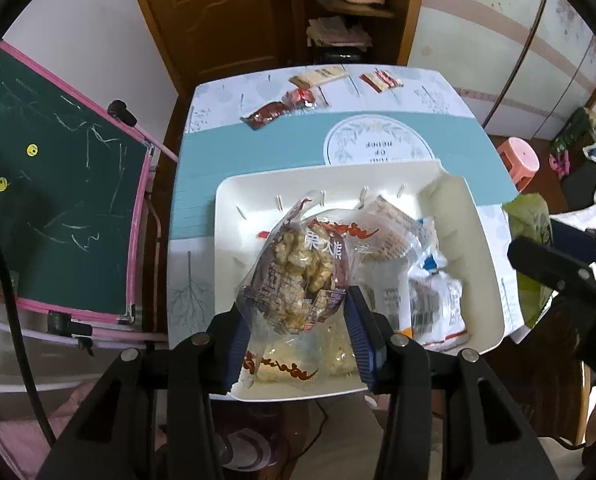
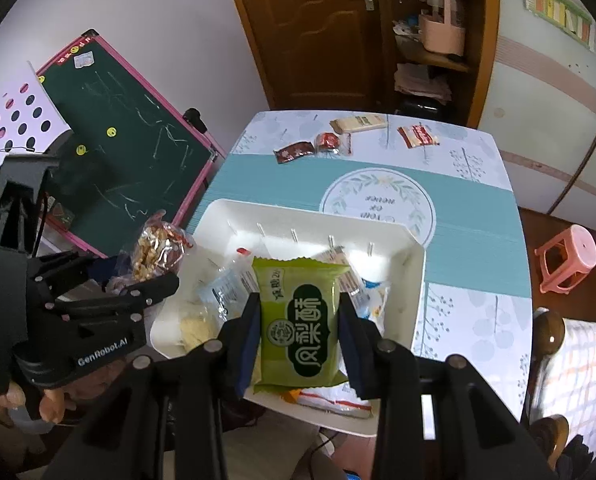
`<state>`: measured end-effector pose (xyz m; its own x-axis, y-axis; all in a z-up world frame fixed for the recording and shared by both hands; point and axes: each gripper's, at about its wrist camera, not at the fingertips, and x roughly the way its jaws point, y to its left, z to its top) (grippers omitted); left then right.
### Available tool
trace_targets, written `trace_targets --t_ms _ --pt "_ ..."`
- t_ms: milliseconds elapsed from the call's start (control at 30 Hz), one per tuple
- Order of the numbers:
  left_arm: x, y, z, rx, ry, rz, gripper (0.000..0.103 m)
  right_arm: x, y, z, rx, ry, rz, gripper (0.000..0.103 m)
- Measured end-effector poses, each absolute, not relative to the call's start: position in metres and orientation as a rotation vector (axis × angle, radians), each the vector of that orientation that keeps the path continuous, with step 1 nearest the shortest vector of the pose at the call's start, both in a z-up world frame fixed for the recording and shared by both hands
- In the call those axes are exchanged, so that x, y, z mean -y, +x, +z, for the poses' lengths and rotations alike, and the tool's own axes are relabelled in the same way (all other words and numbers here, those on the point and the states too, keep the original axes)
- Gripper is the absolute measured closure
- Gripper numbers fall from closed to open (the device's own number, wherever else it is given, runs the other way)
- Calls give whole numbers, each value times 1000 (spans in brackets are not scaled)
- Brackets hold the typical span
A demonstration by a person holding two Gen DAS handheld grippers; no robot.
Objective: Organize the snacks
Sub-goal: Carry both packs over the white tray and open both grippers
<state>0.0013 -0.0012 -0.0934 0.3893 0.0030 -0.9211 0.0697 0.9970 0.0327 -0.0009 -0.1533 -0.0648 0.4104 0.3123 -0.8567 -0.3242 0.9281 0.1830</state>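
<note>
Our left gripper (image 1: 298,320) has its blue pads (image 1: 359,328) pinched on a clear popcorn bag (image 1: 294,276), held up over the near-left part of the white bin (image 1: 234,216). Our right gripper (image 2: 298,324) clamps narrow on a green pastry packet (image 2: 301,320), held flat above the bin's near edge.

Step, we judge: mid-sort, one snack in each gripper, both hanging over the bin. Whether they are going in or coming out we cannot tell. Next move calls for carrying each packet to its spot without the loose bag catching on the bin wall, then easing the pads apart.

The bin sits on the table (image 1: 258,148) near us. Inside we see several clear and white wrapped snacks (image 1: 433,300), piled mostly right, and a pale yellow one under the left pads.

At the table's far edge, well apart from the bin: a dark red packet (image 2: 294,151), a round red candy (image 2: 327,141), a beige bar (image 2: 357,123), and a red-and-white packet (image 2: 417,136).
</note>
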Motion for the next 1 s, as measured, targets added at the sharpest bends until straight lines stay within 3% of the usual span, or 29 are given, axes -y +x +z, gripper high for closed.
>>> trace_targets --t_ms 767,867,933,1000 --pt "15 5 -105 -1155 128 -21 57 151 -4 -73 -1085 -20 338 66" --pt "12 6 -104 -1153 125 -7 43 151 -2 -75 -1093 -14 334 65" --pt "10 7 -101 -1136 128 12 11 151 0 -75 -1097 -6 325 59" --pt "9 7 -98 -1116 135 25 9 151 1 -74 -1090 -3 314 48"
